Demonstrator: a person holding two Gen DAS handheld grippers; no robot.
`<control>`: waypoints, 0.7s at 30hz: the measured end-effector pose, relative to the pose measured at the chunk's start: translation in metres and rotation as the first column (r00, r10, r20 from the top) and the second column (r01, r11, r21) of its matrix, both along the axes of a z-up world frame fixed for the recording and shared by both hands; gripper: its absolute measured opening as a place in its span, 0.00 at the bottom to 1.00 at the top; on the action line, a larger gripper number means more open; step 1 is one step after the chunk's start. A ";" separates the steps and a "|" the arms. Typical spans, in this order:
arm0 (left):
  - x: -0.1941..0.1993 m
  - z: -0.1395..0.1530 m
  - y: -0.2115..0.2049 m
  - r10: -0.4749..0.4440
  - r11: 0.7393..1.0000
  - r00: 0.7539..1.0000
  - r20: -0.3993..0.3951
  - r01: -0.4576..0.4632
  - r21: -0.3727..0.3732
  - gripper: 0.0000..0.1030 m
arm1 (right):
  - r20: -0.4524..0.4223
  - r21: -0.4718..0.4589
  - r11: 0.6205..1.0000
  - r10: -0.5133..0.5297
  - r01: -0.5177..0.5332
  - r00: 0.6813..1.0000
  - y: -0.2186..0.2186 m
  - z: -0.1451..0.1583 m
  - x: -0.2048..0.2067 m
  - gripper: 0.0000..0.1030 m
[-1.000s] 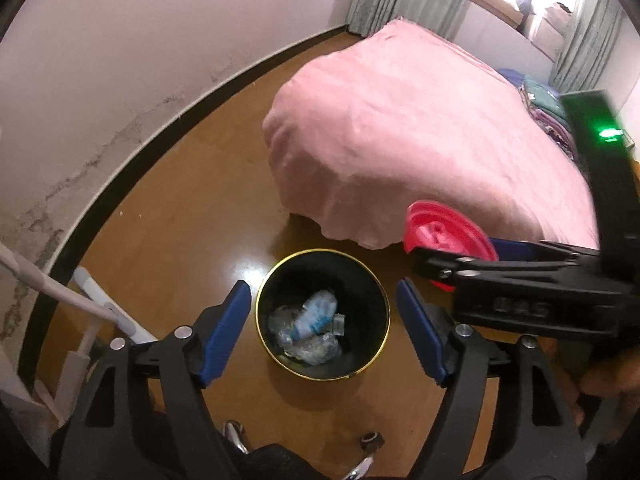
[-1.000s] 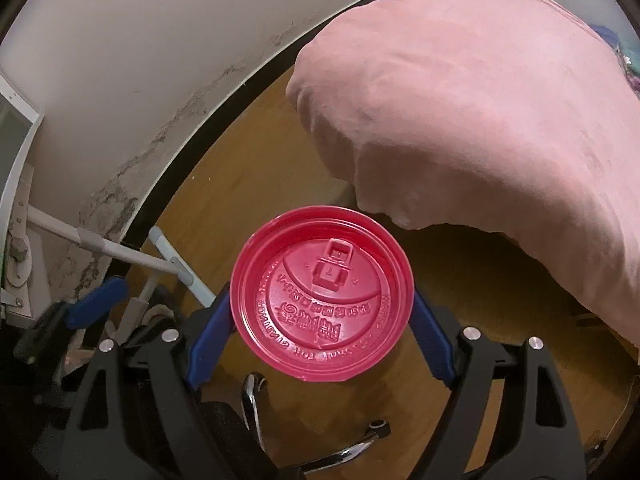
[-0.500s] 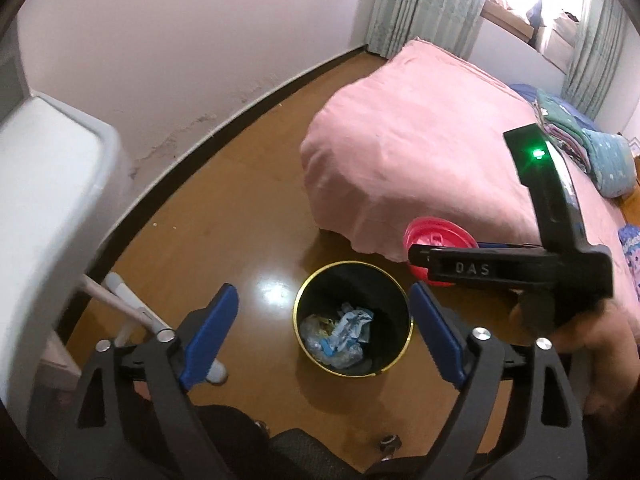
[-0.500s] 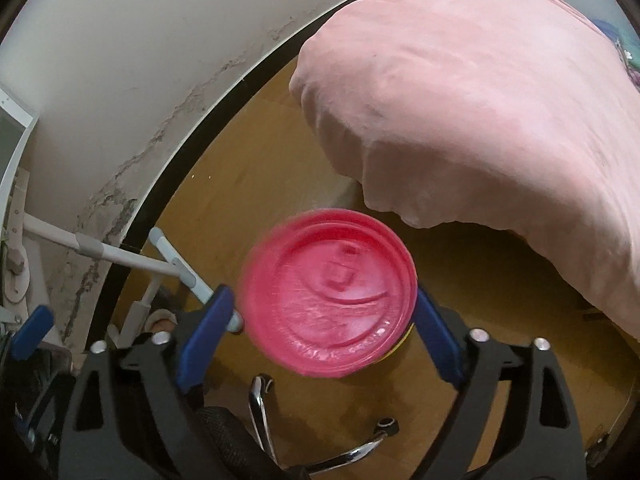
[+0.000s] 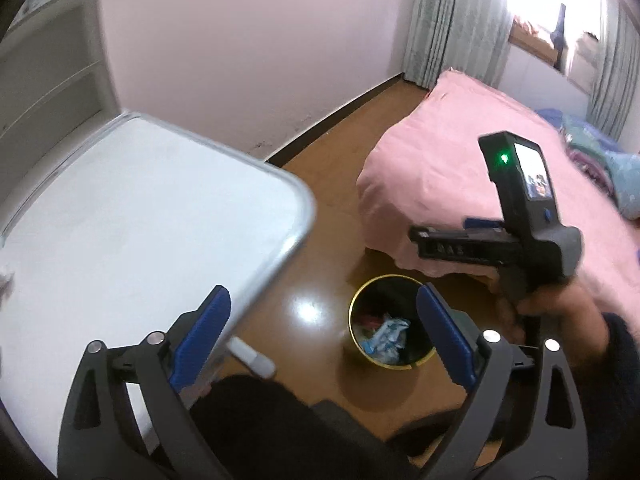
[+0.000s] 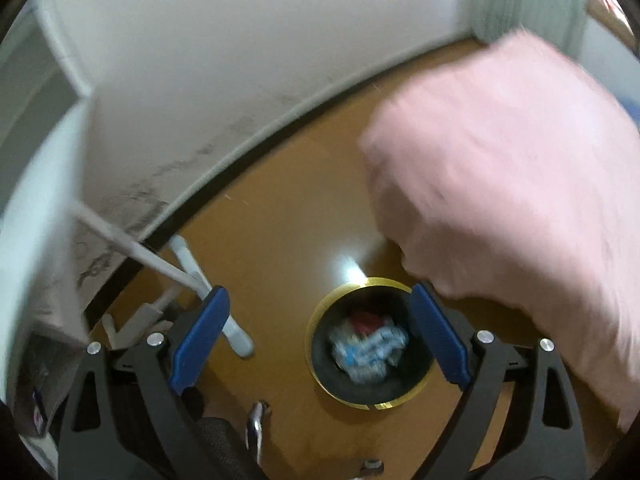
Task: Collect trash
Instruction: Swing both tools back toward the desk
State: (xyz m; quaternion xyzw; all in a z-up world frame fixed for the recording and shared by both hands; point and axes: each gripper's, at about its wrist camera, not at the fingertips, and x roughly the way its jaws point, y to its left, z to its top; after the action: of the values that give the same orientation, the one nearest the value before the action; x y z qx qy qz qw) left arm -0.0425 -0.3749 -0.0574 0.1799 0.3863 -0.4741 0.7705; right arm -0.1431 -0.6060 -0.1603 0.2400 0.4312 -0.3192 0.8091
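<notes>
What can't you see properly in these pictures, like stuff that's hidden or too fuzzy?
- Trash bin, left wrist view: its near side is hidden behind the left gripper's blue fingers.
- Trash in the bin, right wrist view: motion blur; a red bit shows, but single pieces can't be told apart.
- White table, left wrist view: cut off by the left edge.
- Right gripper, left wrist view: seen side-on, so its fingers barely show.

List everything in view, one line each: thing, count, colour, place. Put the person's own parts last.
Bin: one, black with a gold rim, on the floor by the bed's corner.
Trash: a heap, white and blue wrappers with something red, inside the bin.
Bed: one, pink cover, right of the bin.
Table: one, white, left.
Curtains: grey-green, far wall.
Floor: brown wood.
Left gripper: blue pads, jaws opening, nothing between them.
Right gripper: blue pads, open, empty.
Hand: one, holding the right gripper.
</notes>
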 end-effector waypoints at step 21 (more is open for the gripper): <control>0.151 0.061 0.410 0.765 0.644 0.644 0.024 -0.765 0.014 0.91 | 0.128 -0.152 0.610 0.793 -0.778 0.596 0.316 0.122 0.265 0.86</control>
State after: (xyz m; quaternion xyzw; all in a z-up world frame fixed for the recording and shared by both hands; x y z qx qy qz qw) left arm 0.1081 0.0352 0.0033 0.0124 0.4253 -0.0990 0.8995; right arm 0.1219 -0.2900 -0.0388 0.0212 0.4036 0.0757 0.9116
